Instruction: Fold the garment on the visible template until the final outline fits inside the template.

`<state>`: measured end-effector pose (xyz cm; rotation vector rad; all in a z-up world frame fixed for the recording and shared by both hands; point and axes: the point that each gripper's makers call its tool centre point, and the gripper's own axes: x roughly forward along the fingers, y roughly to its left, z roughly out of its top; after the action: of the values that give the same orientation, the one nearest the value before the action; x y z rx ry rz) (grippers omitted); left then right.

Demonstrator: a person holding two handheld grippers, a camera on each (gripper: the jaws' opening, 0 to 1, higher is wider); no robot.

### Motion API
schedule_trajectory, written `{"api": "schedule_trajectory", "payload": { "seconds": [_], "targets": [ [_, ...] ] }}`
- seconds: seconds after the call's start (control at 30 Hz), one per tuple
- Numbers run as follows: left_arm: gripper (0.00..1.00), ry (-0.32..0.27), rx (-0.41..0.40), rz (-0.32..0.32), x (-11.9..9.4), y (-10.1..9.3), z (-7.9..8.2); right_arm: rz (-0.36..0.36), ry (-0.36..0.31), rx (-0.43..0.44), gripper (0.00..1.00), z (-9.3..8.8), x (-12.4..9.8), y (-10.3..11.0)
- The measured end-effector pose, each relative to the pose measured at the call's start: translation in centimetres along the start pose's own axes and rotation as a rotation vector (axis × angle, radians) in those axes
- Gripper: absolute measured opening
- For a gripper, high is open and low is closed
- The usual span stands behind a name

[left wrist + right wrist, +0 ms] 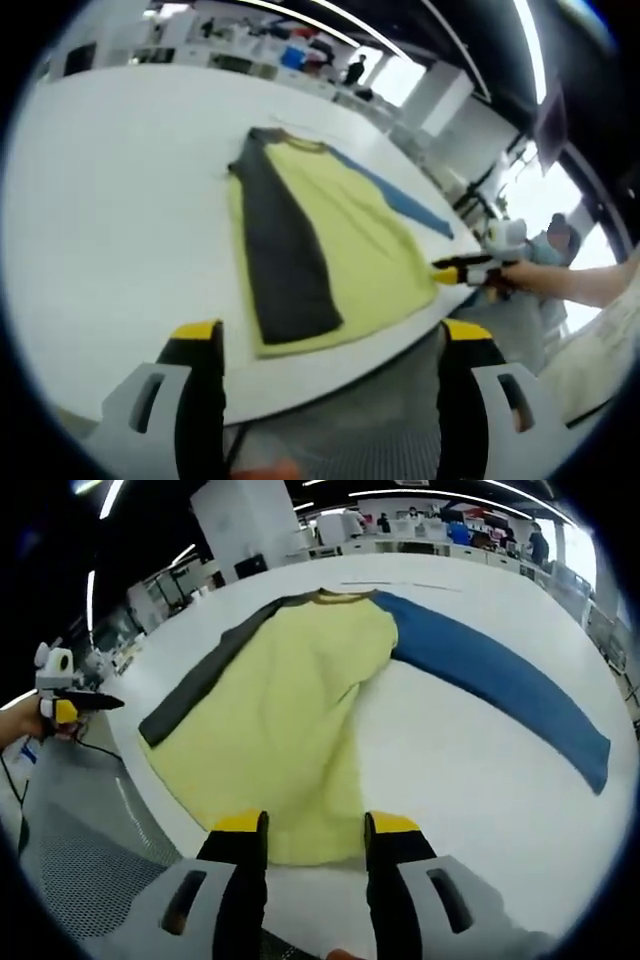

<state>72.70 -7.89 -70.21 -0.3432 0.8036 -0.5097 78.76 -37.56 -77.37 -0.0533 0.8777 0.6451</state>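
Beside the table [470,770], both tongs [335,345] [315,830] agape, hovering off garment [290,710].

Bright ceiling strip lights [420,492], window glare, soft blur, strong fisheye bending at edges.

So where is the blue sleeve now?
In the right gripper view the blue sleeve lies flat on the white table, stretched right from the yellow shirt body.

Table [110,200]: white, broad, bare surface around the work area.
Ceiling light strips [330,15]: long, bright.
Background desks [420,525]: cluttered, far end of the room.
Floor [80,860]: grey, mesh-patterned.
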Motion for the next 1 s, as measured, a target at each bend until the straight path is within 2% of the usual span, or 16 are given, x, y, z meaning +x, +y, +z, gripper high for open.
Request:
{"api": "schedule_trajectory", "payload": {
  "seconds": [0.1,0.13,0.2,0.27,0.4,0.47,0.7,0.87,1.0],
  "targets": [
    [0.84,-0.003,-0.001,0.001,0.0,0.0,0.1,-0.004,0.018,-0.010,0.08,-0.4,-0.3,-0.2],
    [0.84,-0.004,0.000,0.002,0.0,0.1,0.2,-0.015,0.026,-0.028,0.04,-0.5,-0.4,-0.3],
    [0.84,-0.006,-0.002,0.004,0.0,0.2,0.3,-0.023,0.032,-0.031,0.03,-0.6,-0.4,-0.5],
    [0.84,-0.008,-0.004,0.006,0.0,0.3,0.3,-0.022,0.026,0.025,0.03,-0.6,-0.6,-0.6],
    [0.84,-0.010,-0.006,0.007,-0.1,0.3,0.3,-0.002,0.009,0.229,0.02,-0.4,-1.2,-0.5],
    [0.84,-0.010,-0.009,0.008,-0.1,0.4,0.2,0.009,0.007,0.298,0.02,-0.5,-1.5,-0.3],
    [0.84,-0.012,-0.015,0.012,-0.3,0.5,0.1,0.038,-0.002,0.586,0.02,-1.8,-2.9,0.2],
    [0.84,-0.014,-0.016,0.013,-0.3,0.6,0.2,0.037,0.028,0.574,0.02,-2.9,-2.9,1.0],
    [0.84,-0.017,-0.012,0.011,-0.2,0.6,0.3,0.019,0.029,0.566,0.02,-2.7,-2.7,0.6]
  ]
}}
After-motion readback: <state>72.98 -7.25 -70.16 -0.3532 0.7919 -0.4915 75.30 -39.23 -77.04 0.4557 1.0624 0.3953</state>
